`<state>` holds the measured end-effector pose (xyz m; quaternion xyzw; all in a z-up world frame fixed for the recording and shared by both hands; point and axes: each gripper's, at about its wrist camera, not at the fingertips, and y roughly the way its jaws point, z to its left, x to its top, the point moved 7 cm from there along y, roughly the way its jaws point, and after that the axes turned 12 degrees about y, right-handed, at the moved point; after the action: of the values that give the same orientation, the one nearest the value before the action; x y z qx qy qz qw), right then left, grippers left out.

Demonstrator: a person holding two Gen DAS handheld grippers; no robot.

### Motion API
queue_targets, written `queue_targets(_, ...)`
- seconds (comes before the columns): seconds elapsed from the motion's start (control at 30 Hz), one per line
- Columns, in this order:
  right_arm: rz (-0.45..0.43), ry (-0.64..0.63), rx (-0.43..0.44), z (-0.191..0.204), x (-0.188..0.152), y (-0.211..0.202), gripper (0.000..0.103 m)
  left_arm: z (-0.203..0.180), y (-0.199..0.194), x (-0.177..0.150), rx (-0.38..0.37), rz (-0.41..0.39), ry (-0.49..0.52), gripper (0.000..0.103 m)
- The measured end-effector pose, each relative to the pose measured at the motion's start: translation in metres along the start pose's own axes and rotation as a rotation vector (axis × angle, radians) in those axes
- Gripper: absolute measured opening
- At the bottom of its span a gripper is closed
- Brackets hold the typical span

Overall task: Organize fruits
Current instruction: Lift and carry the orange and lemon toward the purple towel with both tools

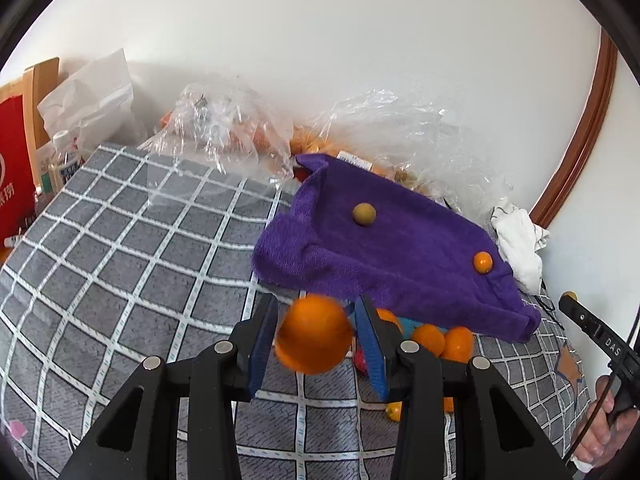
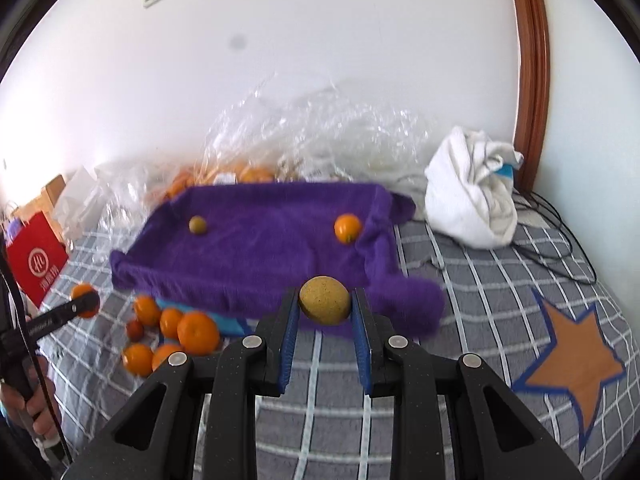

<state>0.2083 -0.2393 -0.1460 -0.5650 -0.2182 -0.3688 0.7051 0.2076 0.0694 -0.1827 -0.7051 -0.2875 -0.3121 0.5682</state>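
My left gripper (image 1: 318, 308) is shut on an orange (image 1: 314, 334) and holds it above the checked bedspread, just in front of the purple towel-lined tray (image 1: 420, 280). My right gripper (image 2: 325, 294) is shut on a yellow-brown round fruit (image 2: 325, 300) before the tray's near edge (image 2: 240, 280). On the purple towel lie a small brownish fruit (image 2: 198, 225) at the left and a small orange (image 2: 348, 229) at the right. Several loose oranges (image 2: 172, 332) are heaped on the bed to the tray's front left. In the right wrist view the left gripper (image 2: 86, 304) shows at the left edge, its orange (image 2: 81, 291) between the fingers.
Crumpled clear plastic bags (image 1: 224, 120) with more fruit lie against the wall behind the tray. A white bundled cloth (image 2: 472, 200) and black cables (image 2: 560, 232) sit to the right. A red paper bag (image 2: 36, 256) stands at the left. An orange star patch (image 2: 576, 364) marks the bedspread.
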Motion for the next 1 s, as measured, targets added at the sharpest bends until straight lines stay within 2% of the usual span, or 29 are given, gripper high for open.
queue_targets(0.1, -0.029, -0.004, 0.009, 0.007, 0.02, 0.009, 0.026, -0.006, -0.005, 0.021, 0.002, -0.027, 0.028, 0.037)
queue_targets(0.17, -0.035, -0.003, 0.027, 0.012, 0.029, 0.016, 0.026, -0.01, 0.001, 0.022, 0.0, 0.0, 0.058, 0.037)
queue_targets(0.27, -0.031, -0.02, 0.027, 0.018, 0.028, 0.026, 0.026, -0.008, 0.012, 0.003, 0.01, 0.051, 0.058, 0.037)
queue_targets(0.43, -0.007, -0.03, 0.047, 0.023, 0.011, 0.034, 0.026, -0.004, 0.019, -0.025, -0.026, 0.102, 0.012, 0.04)
queue_targets(0.5, 0.008, -0.034, 0.047, 0.025, 0.004, 0.038, 0.026, -0.009, 0.025, -0.034, -0.053, 0.139, 0.031, 0.043)
queue_targets(0.53, 0.013, -0.036, 0.046, 0.025, 0.002, 0.039, 0.026, -0.011, 0.027, -0.038, -0.047, 0.148, 0.044, 0.048)
queue_targets(0.57, 0.018, -0.04, 0.046, 0.026, 0.0, 0.04, 0.026, -0.011, 0.03, -0.04, -0.025, 0.154, 0.055, 0.048)
queue_targets(0.73, 0.019, -0.061, 0.032, 0.028, -0.007, 0.04, 0.026, -0.008, 0.035, -0.04, 0.026, 0.156, 0.05, 0.048)
queue_targets(0.8, 0.024, -0.059, 0.035, 0.027, -0.008, 0.039, 0.026, -0.01, 0.037, -0.04, 0.039, 0.171, 0.079, 0.039)
queue_targets(0.83, 0.022, -0.06, 0.033, 0.026, -0.008, 0.038, 0.026, -0.011, 0.037, -0.04, 0.047, 0.174, 0.094, 0.038)
queue_targets(1.0, 0.01, -0.067, 0.016, 0.021, -0.003, 0.033, 0.026, -0.015, 0.03, -0.034, 0.019, 0.169, 0.071, 0.038)
